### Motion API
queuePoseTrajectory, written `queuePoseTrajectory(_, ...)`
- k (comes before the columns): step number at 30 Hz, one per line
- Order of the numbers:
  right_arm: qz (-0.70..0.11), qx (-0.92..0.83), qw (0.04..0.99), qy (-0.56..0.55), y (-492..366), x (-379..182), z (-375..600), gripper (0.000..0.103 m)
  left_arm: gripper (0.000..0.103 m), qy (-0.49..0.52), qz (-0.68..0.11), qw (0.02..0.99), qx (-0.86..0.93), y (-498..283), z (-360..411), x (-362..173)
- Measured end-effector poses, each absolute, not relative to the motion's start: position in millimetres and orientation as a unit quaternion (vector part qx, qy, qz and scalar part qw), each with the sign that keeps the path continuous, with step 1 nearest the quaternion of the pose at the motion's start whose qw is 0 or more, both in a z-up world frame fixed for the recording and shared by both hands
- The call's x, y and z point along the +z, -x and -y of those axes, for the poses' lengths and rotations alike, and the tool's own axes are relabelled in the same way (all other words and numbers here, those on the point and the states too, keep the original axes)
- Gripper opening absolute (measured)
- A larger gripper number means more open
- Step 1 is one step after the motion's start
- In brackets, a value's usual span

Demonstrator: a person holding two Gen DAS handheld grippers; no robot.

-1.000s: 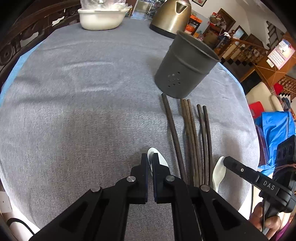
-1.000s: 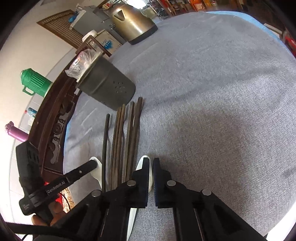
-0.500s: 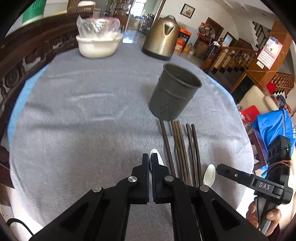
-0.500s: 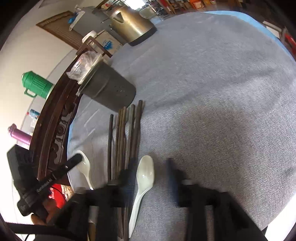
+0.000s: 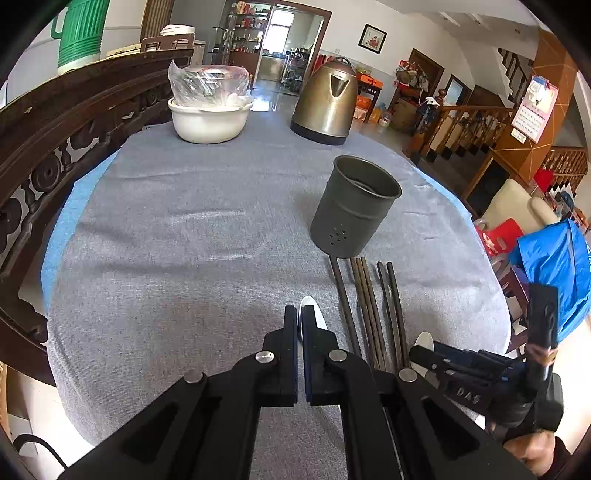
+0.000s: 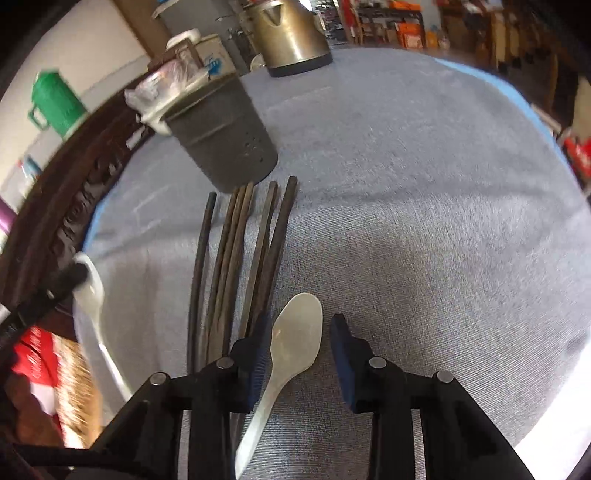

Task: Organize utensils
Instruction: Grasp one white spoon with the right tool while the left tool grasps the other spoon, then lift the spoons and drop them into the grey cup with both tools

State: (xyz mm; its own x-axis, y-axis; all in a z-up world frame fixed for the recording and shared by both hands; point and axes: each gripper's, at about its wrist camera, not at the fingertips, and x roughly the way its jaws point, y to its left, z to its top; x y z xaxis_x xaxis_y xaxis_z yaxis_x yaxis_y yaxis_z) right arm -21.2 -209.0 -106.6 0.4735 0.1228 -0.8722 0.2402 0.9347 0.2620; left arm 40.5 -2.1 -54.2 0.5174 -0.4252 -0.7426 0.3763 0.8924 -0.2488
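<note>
- Left gripper: jaws pinched tight on a white spoon; the spoon's bowl pokes out past the tips at 12 o'clock, above the grey tablecloth.
- Right gripper: jaws narrowing, part-way apart, pads not pressing anything. A second white spoon lies on the cloth between them, bowl toward 12 o'clock, handle running to 7 o'clock under the left finger.
- Chopsticks: dark, laid side by side on the cloth, just at 10 o'clock of the loose spoon; far ends reach the foot of the holder.
- Utensil holder: grey metal cup, upright, small holes low on its wall; at 1 o'clock from the left gripper, touching or nearly touching the chopstick ends.
- At 12 o'clock in the left wrist view: brass-coloured kettle.
- At 11 o'clock: white bowl with clear plastic wrap.
- Carved dark wooden rail curves along the table's left edge; green jug behind it.
</note>
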Motion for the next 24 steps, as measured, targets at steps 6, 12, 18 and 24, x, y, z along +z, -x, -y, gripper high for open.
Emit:
queuePoseTrajectory(6, -0.529, -0.051, 0.843, -0.084, 15.2, -106.2, 186.5, 0.035, 0.003, 0.028, -0.432, 0.872, -0.230, -41.4, 0.5, -52.3)
queuePoseTrajectory(12, -0.532, -0.035, 0.843, -0.072, 10.0, -105.0, 187.9, 0.009, 0.003, 0.015, -0.426, 0.874, -0.235, -44.2, 5.1, -47.0)
queuePoseTrajectory(18, -0.510, -0.025, 0.850, -0.128, 10.9, -96.3, 223.8, 0.009, 0.003, 0.012, -0.420, 0.876, -0.237, -52.4, 9.1, -40.6)
queuePoseTrajectory(24, -0.464, -0.009, 0.858, -0.222, 6.5, -81.9, 264.6, 0.009, 0.003, 0.004, -0.402, 0.884, -0.238, -65.1, 20.4, -24.5)
